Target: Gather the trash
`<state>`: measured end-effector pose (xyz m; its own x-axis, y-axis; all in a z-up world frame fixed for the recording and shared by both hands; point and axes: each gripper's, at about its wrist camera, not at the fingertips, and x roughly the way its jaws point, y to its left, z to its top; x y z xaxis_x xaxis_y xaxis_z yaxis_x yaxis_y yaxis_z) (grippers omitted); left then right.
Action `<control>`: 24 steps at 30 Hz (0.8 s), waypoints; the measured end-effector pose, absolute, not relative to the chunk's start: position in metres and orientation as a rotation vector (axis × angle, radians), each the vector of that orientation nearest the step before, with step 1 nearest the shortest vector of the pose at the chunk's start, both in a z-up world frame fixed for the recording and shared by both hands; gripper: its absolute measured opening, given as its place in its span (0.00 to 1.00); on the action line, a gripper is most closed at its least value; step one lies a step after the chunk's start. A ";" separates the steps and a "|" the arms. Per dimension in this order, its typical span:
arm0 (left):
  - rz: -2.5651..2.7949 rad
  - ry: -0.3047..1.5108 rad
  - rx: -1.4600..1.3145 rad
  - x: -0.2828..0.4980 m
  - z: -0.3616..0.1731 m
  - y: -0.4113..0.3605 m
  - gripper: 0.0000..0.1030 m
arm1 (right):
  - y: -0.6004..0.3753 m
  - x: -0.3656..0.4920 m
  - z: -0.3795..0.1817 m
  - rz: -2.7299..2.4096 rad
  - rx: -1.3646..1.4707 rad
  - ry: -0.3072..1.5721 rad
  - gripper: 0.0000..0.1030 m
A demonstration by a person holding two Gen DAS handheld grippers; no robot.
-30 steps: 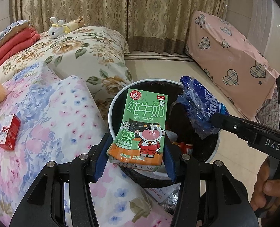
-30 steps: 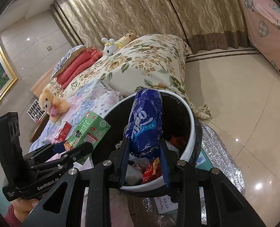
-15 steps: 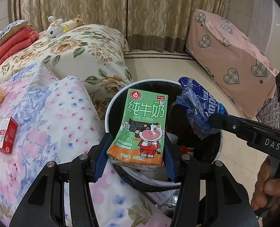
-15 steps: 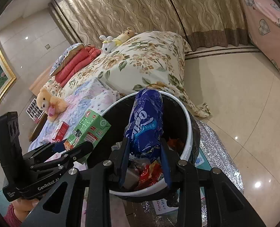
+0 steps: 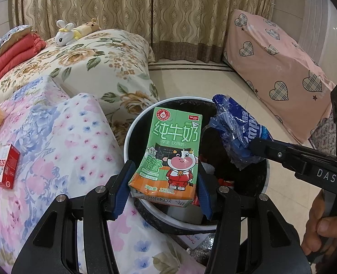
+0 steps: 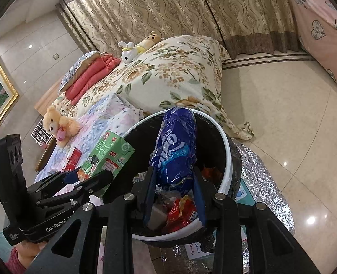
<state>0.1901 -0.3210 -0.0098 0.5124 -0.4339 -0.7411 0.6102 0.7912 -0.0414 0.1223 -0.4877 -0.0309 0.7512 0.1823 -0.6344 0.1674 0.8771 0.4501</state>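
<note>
Trash sits in both of your hands right now: your left hand-held gripper (image 5: 165, 183) is clamped on a green milk carton (image 5: 172, 154), its blue pads pressing the carton's two sides near the bottom, and the carton stands upright over the near left rim of the bin (image 5: 128, 137). Your right hand-held gripper (image 6: 174, 194) is closed on a crumpled blue snack wrapper (image 6: 176, 150), which rises from between the jaws above the bin's open mouth. Inside the black-lined, white-rimmed bin you can see red wrappers (image 6: 180, 212) and other scraps lying at the bottom. To the left of the bin lies the bed (image 5: 61, 141) with its flowered covers, and a small red box (image 5: 6, 166) rests on it, well apart from the carton. Beyond the bin, the pale tiled floor (image 6: 280, 118) runs to the far curtains (image 5: 145, 11).
</note>
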 end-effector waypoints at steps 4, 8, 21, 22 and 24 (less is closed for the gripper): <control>-0.639 0.822 0.237 0.192 -0.011 -0.324 0.49 | -0.489 0.126 -0.034 0.004 0.510 0.736 0.32; -0.649 0.839 0.236 0.195 -0.014 -0.327 0.50 | -0.491 0.129 -0.036 0.000 0.510 0.745 0.33; -0.643 0.798 0.180 0.185 -0.005 -0.307 0.71 | -0.498 0.119 -0.030 -0.011 0.582 0.725 0.54; -0.632 0.797 0.171 0.183 -0.006 -0.301 0.71 | -0.497 0.119 -0.029 -0.011 0.584 0.723 0.54; -0.613 0.801 0.153 0.179 -0.008 -0.289 0.72 | -0.494 0.116 -0.027 -0.013 0.583 0.716 0.56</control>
